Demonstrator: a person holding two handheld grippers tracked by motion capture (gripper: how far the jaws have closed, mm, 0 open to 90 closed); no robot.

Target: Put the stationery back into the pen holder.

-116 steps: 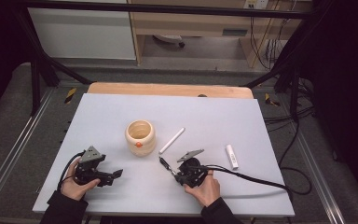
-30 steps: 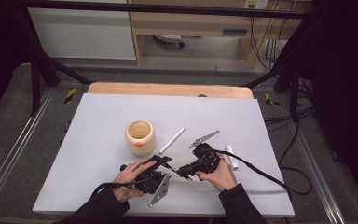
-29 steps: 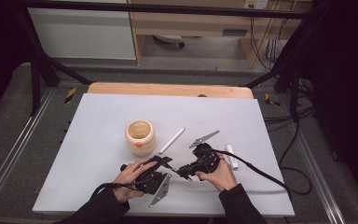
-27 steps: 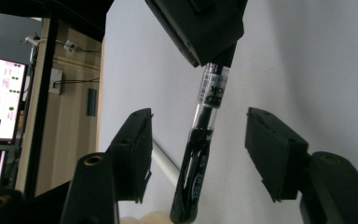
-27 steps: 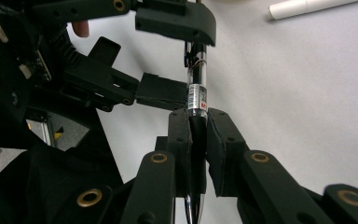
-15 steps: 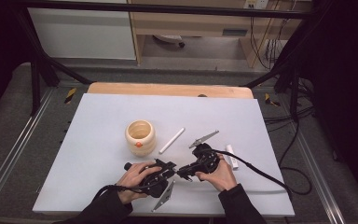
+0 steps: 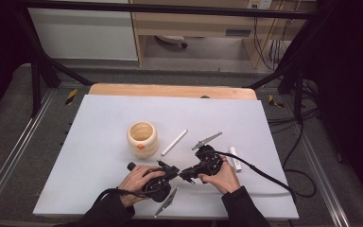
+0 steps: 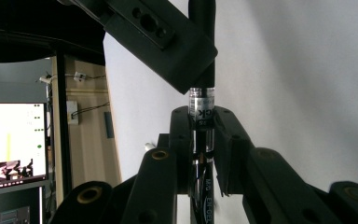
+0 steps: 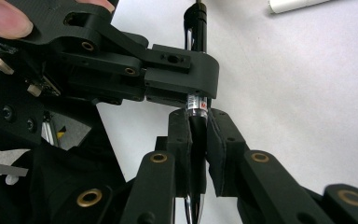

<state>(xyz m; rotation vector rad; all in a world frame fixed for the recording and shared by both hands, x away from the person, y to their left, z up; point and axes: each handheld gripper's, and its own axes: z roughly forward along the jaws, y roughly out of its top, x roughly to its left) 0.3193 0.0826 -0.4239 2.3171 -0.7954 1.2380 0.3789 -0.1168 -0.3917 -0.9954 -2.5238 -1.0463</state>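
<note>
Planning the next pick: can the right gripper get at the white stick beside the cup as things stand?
Probably not yet: the right gripper is shut on the pen, which the left gripper also clamps. The table between it and the white stick looks bare.

Your two grippers are black: the left gripper point(image 7: 172, 171) and the right gripper point(image 7: 185, 175) both have matte black jaws with brass-coloured pins. Between them sits a black pen point(image 8: 201, 119) with a clear band carrying black and white lettering and a small red mark. The table point(image 7: 99, 123) is pale grey-white with a light wood strip at its far edge. A cream cup point(image 7: 142, 138) shows an orange spot. Two white sticks point(image 7: 174, 142) lie nearby. Your sleeves are black.
</note>
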